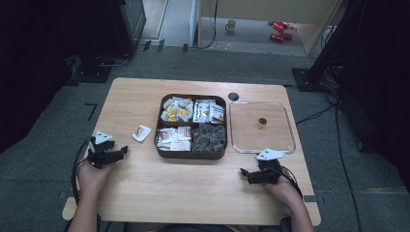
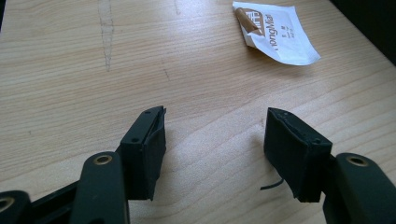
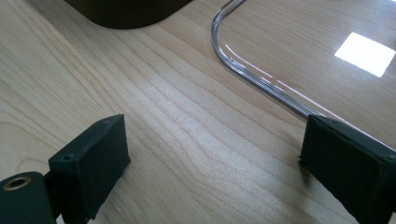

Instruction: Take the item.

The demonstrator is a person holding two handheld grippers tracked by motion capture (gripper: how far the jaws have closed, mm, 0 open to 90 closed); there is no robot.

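Note:
A dark brown four-part box (image 1: 192, 154) of packets stands at the table's middle. A clear square lid (image 1: 261, 126) with a small knob lies flat to its right. One white and brown packet (image 1: 141, 132) lies loose on the wood left of the box; the left gripper view has this packet (image 2: 275, 32) ahead and to the right. My left gripper (image 1: 121, 151) rests low at the table's left, open, jaws empty (image 2: 215, 140). My right gripper (image 1: 245, 173) sits near the front right, open and empty (image 3: 212, 154), just short of the lid's rim (image 3: 243, 65).
The wooden table (image 1: 193, 188) has bare wood in front of the box. A small black disc (image 1: 233, 96) lies at the back by the lid. Beyond the table the floor holds a mug (image 1: 231, 25), red items (image 1: 279, 30) and black stands.

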